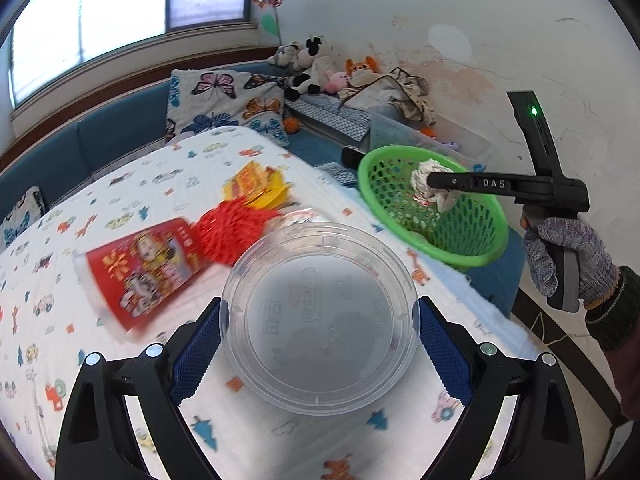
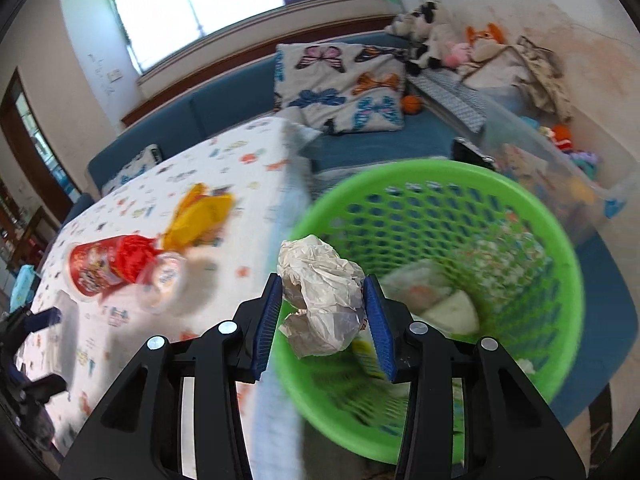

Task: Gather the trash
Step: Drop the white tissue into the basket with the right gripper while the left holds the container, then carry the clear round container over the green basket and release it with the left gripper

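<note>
Patterned tablecloth (image 1: 100, 200) behind; my left gripper (image 1: 320, 344) clamps clear tub (image 1: 320, 320), right gripper (image 2: 324, 312) pinches crumpled paper (image 2: 320, 296) over green basket (image 2: 560, 264), frame right.

A lived-in home is shown, probably a child's room or family room. A blue built-in bench (image 2: 240, 108) is set under a wide window (image 1: 120, 12), butterfly cushions (image 2: 340, 84) and stuffed toys (image 1: 312, 60) are piled on it, and a cartoon-printed tablecloth (image 1: 120, 184) is spread nearby.

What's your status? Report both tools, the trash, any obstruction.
Left tool shut on clear plastic tub. Right tool shut on crumpled paper wad, over green basket. Red cup, yellow wrapper still on table. Path clear.
</note>
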A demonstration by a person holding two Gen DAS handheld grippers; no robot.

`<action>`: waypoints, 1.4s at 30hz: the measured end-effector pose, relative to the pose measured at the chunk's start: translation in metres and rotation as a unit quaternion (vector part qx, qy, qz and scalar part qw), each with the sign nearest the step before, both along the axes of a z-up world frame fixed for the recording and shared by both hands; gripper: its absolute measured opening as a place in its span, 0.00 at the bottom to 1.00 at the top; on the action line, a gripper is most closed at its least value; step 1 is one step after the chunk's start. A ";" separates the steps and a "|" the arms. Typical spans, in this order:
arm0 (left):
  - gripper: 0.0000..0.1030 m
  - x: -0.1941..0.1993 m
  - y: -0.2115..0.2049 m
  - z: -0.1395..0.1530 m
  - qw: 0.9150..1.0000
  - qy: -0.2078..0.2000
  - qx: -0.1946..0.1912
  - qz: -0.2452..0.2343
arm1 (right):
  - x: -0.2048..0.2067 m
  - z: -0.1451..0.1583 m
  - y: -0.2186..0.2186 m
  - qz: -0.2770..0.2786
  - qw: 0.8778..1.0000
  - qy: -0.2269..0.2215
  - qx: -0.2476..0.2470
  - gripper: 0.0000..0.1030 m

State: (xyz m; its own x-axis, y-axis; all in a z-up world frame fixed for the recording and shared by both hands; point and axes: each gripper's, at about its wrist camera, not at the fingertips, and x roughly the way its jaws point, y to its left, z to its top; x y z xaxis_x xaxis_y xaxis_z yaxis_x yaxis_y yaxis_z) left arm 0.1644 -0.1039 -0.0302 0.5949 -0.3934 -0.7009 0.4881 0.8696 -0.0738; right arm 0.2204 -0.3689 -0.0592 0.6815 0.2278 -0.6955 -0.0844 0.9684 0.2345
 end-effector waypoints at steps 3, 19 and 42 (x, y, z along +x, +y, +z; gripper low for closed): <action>0.87 0.003 -0.014 0.004 1.000 -0.001 -0.002 -0.009 | -0.007 -0.002 -0.022 -0.020 1.000 0.003 -0.008 0.44; 0.87 0.038 -0.094 0.020 0.998 -0.005 0.003 -0.062 | -0.031 -0.006 -0.081 -0.077 0.997 -0.004 -0.015 0.63; 0.88 0.097 -0.226 -0.014 0.992 0.047 0.031 -0.115 | -0.089 -0.008 -0.115 -0.107 0.993 -0.023 -0.035 0.72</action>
State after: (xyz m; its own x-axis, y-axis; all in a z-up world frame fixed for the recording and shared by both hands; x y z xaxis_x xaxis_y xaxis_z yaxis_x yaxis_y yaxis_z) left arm 0.2617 -0.3296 -0.0438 0.4264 -0.4652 -0.7757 0.6672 0.7409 -0.0776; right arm 0.1313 -0.4843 -0.0669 0.7405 0.0257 -0.6715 0.1164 0.9793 0.1658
